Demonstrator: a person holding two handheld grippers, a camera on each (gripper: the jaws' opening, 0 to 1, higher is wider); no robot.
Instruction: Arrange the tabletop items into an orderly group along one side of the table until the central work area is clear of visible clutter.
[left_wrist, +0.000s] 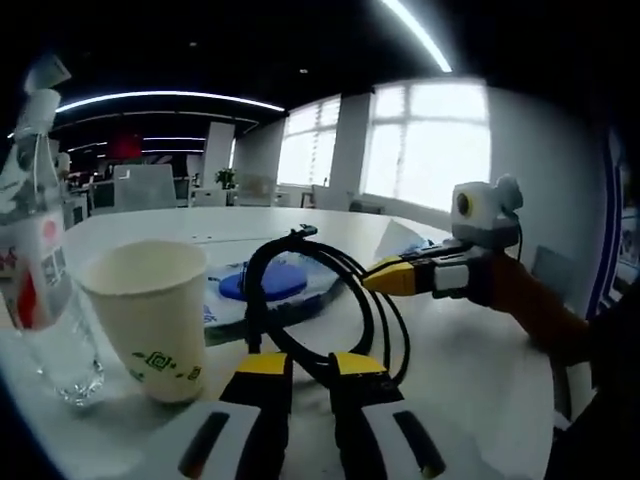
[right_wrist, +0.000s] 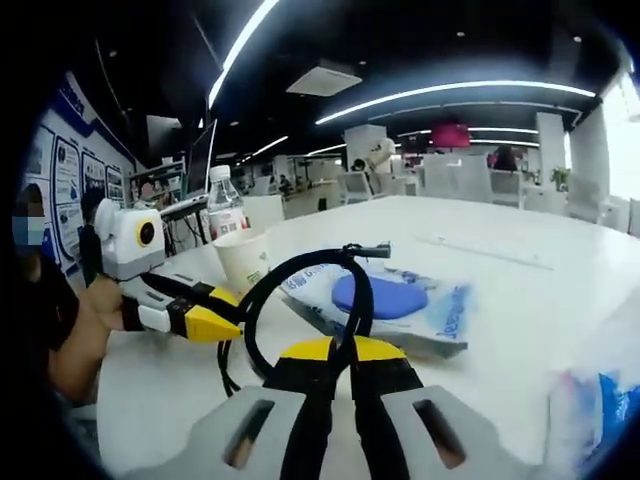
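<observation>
Left gripper (left_wrist: 310, 365): jaws a little apart at 6 o'clock of the left gripper view, the black cable (left_wrist: 330, 290) looping up from the gap; cannot tell whether they pinch it.
Right gripper (right_wrist: 338, 350): jaws drawn together on the same cable (right_wrist: 300, 290), which arches up from the yellow tips; judged a hold to lift and carry the coil.
Reason for the two-gripper approach: a loose coil likely sprawls if held at one point only.
Paper cup (left_wrist: 150, 315): upright at 9 o'clock of the left gripper view, just beside the water bottle (left_wrist: 35, 250); judged a group already formed at one side.
Blue packet (right_wrist: 385, 300): flat behind the cable, at mid-table; judged not yet tidied.
Second packet (right_wrist: 600, 415): at 4 o'clock of the right gripper view, partly cut off.
Surface: white table (right_wrist: 520, 260), smooth, glossy.
Room: open office, ceiling strip lights, bright windows, desks beyond.
</observation>
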